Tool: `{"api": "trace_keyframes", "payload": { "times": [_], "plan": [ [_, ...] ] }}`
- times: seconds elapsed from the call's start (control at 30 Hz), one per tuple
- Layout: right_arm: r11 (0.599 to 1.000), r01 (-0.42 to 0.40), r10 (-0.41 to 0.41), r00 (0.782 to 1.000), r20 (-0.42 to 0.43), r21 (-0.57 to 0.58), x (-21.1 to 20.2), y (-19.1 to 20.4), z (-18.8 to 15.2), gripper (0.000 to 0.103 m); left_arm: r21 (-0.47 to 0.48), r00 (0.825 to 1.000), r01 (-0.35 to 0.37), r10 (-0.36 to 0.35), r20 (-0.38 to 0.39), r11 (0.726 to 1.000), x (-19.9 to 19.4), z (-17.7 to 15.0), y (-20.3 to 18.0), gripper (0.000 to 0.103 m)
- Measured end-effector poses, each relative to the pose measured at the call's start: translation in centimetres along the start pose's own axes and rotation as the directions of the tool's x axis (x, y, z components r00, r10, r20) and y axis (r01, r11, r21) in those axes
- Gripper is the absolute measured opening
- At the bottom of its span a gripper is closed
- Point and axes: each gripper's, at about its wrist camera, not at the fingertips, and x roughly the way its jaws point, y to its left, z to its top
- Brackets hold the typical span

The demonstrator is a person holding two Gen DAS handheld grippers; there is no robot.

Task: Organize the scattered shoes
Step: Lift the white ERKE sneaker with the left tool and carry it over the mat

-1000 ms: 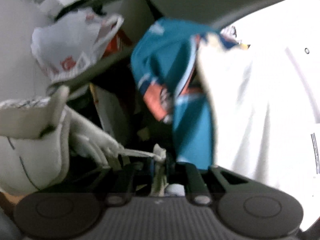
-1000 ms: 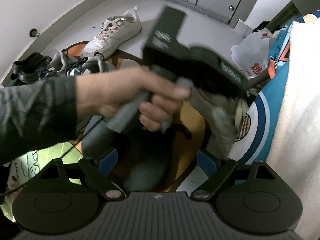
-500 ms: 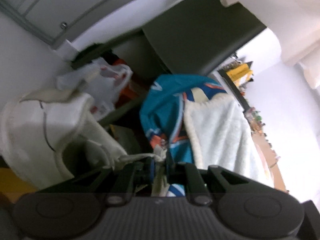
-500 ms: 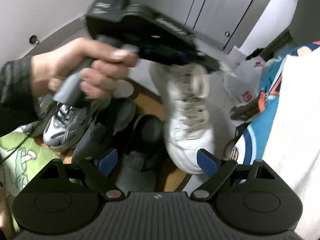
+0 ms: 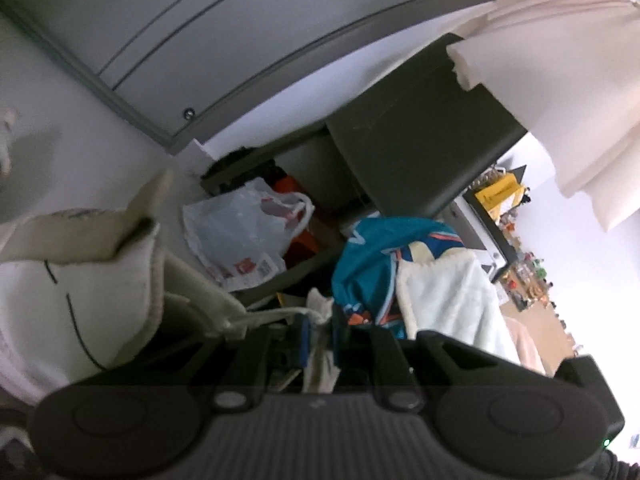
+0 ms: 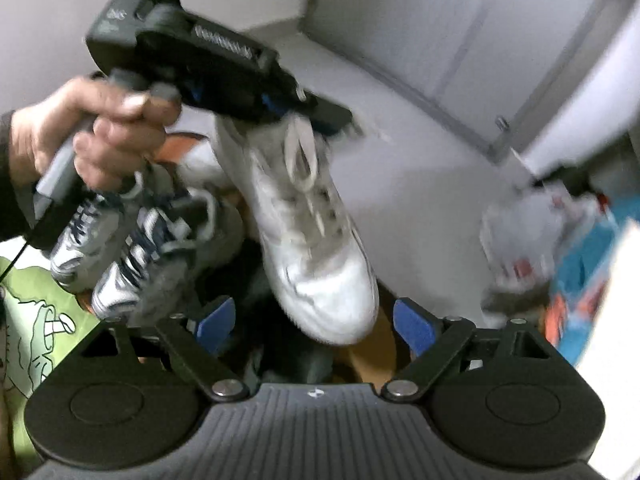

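Observation:
A white sneaker (image 6: 316, 240) hangs toe-down in the air in the right wrist view. The left gripper (image 6: 304, 114), held by a hand (image 6: 100, 136), is shut on its laces. In the left wrist view the same sneaker (image 5: 80, 292) fills the left side, and my left gripper (image 5: 318, 330) pinches the white lace between its blue pads. My right gripper (image 6: 314, 322) stands open just below the sneaker's toe, with nothing held. A pair of grey-and-navy running shoes (image 6: 136, 248) lies on the floor to the left.
A dark shoe (image 6: 288, 356) lies under the right gripper. A white plastic bag (image 5: 244, 236) and a teal jersey with a white fleece (image 5: 404, 292) pile up at the right. Grey cabinet doors (image 6: 460, 40) close off the back. A green printed mat (image 6: 32, 320) lies at the left.
The left gripper has lifted the white sneaker by its laces, higher and closer to the right gripper. Its camera has tilted upward toward the cabinet.

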Motion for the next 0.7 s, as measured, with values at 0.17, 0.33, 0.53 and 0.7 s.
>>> {"api": "trace_keyframes", "payload": {
  "times": [0.17,0.33,0.53,0.7],
  "plan": [
    [0.998,-0.047,0.049,0.997,0.054,-0.037,2.1,0.1,1.1,0.095,-0.005,0.999,-0.021,0.021,0.044,1.000,-2.0,0.9,0.4,0.010],
    [0.997,-0.069,0.072,0.992,0.104,-0.029,4.2,-0.2,1.8,0.095,0.023,0.998,-0.049,0.048,0.034,0.999,-3.6,1.1,0.2,0.010],
    [0.995,-0.096,0.098,0.982,0.164,-0.020,6.7,-0.4,2.6,0.095,0.039,0.997,-0.078,0.078,0.015,0.996,-5.0,0.6,0.3,0.010],
    [0.991,-0.137,0.137,0.971,0.197,-0.013,8.5,-0.3,3.0,0.097,0.033,0.994,-0.103,0.103,0.021,0.994,-5.8,0.3,1.0,0.010]
  ]
}}
